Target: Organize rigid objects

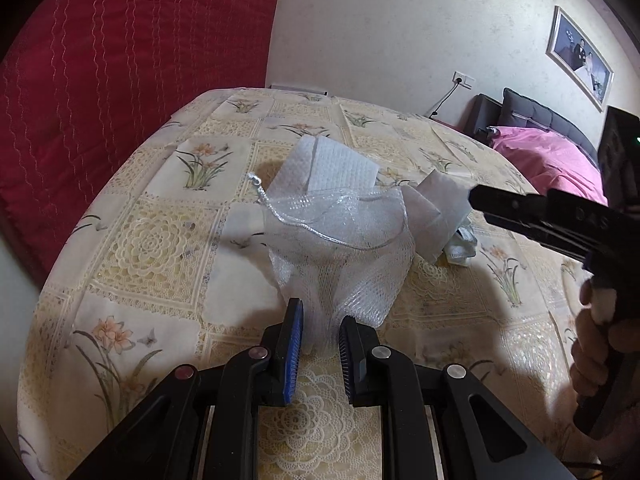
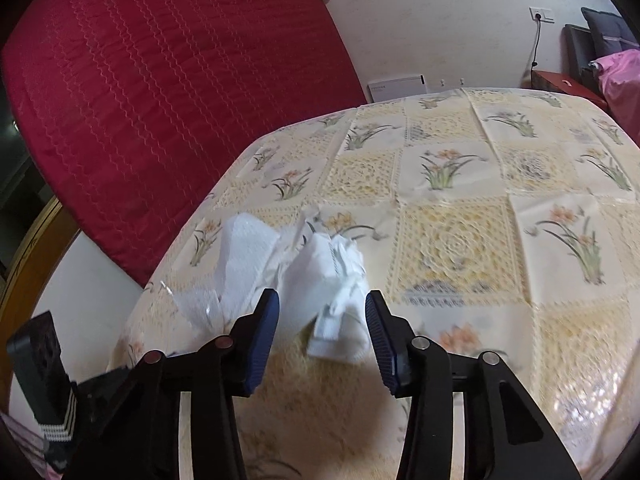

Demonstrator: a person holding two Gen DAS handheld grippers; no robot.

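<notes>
1. Plainly, the mesh pouch (image 1: pixel 340 248) is the landmark: a clear netted drawstring bag lying on the flower-patterned tabletop (image 1: pixel 160 240), its near end gathered between the pads of the left hand-held gripper (image 1: pixel 320 344).
2. The left hand-held gripper looks clenched on that gathered end, though a narrow gap shows between the pads, so the hold may be loose.
3. The right hand-held gripper (image 2: pixel 322 320) is released, jaws wide, with the folded white packets (image 2: pixel 340 280) between and just beyond its pads, not touching as far as the blurred view shows.
4. Handling, as a judgement: the pouch is very light, limp and a little slippery, so it will sag and fold wherever it is not held. A pinch on bunched mesh is the safest hold; the silver drawstring (image 1: pixel 288 220) would slide.
5. The packets beside the pouch's right edge look light but stiffer, flat and creased; gripping across a folded edge should hold better than across a broad face.
6. The white pad (image 1: pixel 336 164) sits just beyond the pouch's far rim, partly under the mesh.
7. The pouch's long axis runs from the left hand-held gripper away towards the white pad, and its mouth, marked by the drawstring loop, points to that far side.
</notes>
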